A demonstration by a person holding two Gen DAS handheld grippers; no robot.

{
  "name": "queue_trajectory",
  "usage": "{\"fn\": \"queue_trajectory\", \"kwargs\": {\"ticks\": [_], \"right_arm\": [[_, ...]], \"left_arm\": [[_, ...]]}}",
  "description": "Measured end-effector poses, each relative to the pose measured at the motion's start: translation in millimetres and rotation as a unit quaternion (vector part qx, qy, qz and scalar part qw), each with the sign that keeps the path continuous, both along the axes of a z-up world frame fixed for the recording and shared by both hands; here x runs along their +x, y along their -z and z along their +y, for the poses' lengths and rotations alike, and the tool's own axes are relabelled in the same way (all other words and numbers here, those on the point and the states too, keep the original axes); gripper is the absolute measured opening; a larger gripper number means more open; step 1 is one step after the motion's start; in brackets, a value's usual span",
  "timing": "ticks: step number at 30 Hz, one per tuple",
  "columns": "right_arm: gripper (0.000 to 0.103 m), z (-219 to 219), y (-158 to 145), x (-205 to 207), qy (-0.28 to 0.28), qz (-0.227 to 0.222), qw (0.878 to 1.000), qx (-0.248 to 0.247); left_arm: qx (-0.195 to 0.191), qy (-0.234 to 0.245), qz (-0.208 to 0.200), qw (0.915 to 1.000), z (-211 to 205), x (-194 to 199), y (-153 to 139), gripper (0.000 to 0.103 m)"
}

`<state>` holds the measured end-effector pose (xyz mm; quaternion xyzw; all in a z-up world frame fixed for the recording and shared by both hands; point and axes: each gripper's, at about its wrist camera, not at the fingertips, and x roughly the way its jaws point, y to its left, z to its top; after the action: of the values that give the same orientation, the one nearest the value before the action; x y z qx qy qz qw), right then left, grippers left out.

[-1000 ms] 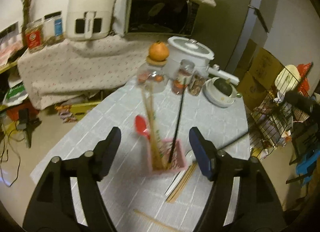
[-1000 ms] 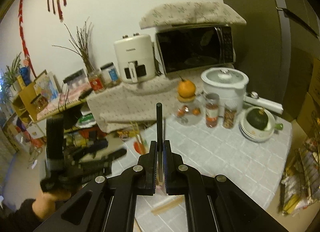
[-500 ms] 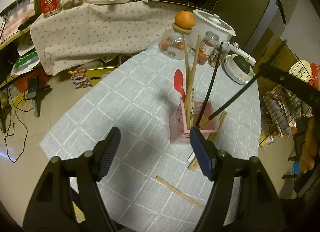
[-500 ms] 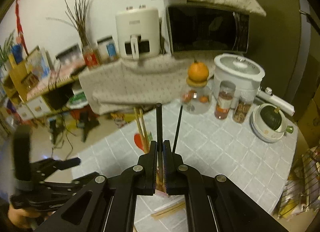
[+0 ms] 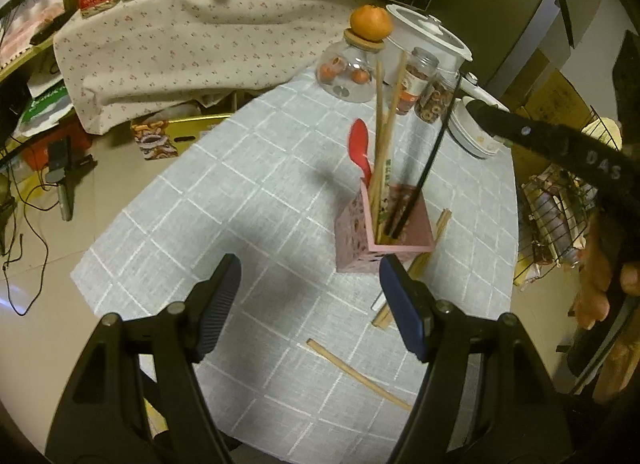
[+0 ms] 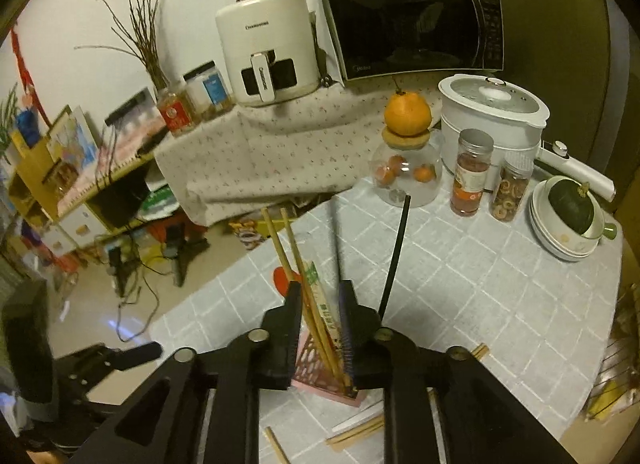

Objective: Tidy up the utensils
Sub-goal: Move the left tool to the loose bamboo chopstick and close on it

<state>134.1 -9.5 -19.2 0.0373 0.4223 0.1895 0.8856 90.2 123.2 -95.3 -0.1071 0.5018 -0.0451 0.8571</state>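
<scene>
A pink utensil holder (image 5: 384,232) stands on the grey checked tablecloth (image 5: 224,200). It holds wooden chopsticks (image 5: 386,132), a red spoon (image 5: 359,144) and black chopsticks (image 5: 430,156). My left gripper (image 5: 310,300) is open and empty, in front of the holder. My right gripper (image 6: 320,324) is open just above the holder (image 6: 316,368), its fingers either side of the wooden chopsticks (image 6: 296,260). A blurred black chopstick (image 6: 338,248) stands free between the fingertips. Loose wooden chopsticks (image 5: 356,372) lie on the cloth.
At the back of the table stand a glass jar with an orange on top (image 5: 356,68), two spice jars (image 6: 470,172), a white rice cooker (image 6: 494,112) and stacked bowls (image 6: 572,220). More loose chopsticks (image 6: 360,430) lie beside the holder. A wire rack (image 5: 556,204) stands to the right.
My right gripper has opened and let go of the black chopstick, which now stands in the holder. The left gripper has pulled back and tilted down toward the table.
</scene>
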Motion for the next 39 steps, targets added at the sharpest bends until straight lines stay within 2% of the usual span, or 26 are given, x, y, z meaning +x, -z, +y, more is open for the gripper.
{"fn": "queue_trajectory", "kwargs": {"ticks": [3, 6, 8, 11, 16, 19, 21, 30, 33, 37, 39], "right_arm": [[0.021, -7.4, -4.9, -5.8, 0.004, -0.003, 1.000, -0.008], [0.035, -22.1, -4.0, -12.8, 0.014, 0.010, 1.000, -0.012], [0.046, -32.8, -0.2, -16.9, 0.019, 0.020, 1.000, -0.014], [0.050, -48.7, 11.7, -23.3, 0.026, 0.046, 0.998, -0.027], [0.053, -73.0, 40.5, -28.5, 0.042, 0.095, 0.993, -0.052], [0.053, -86.0, 54.2, -31.3, 0.051, 0.122, 0.990, -0.048], [0.054, -93.5, 62.0, -32.6, 0.055, 0.139, 0.988, -0.041], [0.057, -112.0, 83.5, -41.1, 0.064, 0.170, 0.982, -0.060], [0.058, -115.1, 88.1, -41.9, 0.064, 0.176, 0.980, -0.066], [0.058, -116.4, 92.7, -42.9, 0.061, 0.180, 0.979, -0.074], [0.058, -118.1, 93.6, -43.4, 0.061, 0.181, 0.979, -0.075]], "left_arm": [[-0.001, 0.007, 0.010, 0.9999, -6.0, 1.3, 4.4, 0.072], [-0.013, 0.018, 0.029, 0.9993, -10.2, 1.0, 12.7, 0.072], [-0.029, 0.025, 0.057, 0.9976, -13.8, 0.2, 25.2, 0.072], [-0.045, 0.030, 0.104, 0.9931, -18.4, -0.6, 48.3, 0.072], [-0.069, 0.022, 0.163, 0.9839, -23.2, -4.4, 82.1, 0.072], [-0.080, 0.014, 0.188, 0.9789, -24.9, -8.1, 95.4, 0.071], [-0.086, 0.010, 0.195, 0.9769, -24.7, -9.9, 98.4, 0.065], [-0.053, 0.026, 0.211, 0.9757, -35.3, -13.9, 110.1, 0.057], [-0.056, 0.017, 0.224, 0.9729, -34.7, -13.8, 119.6, 0.044], [-0.072, 0.007, 0.241, 0.9679, -37.2, -11.3, 131.4, 0.039], [-0.081, -0.002, 0.249, 0.9650, -37.8, -11.3, 137.2, 0.032]]}}
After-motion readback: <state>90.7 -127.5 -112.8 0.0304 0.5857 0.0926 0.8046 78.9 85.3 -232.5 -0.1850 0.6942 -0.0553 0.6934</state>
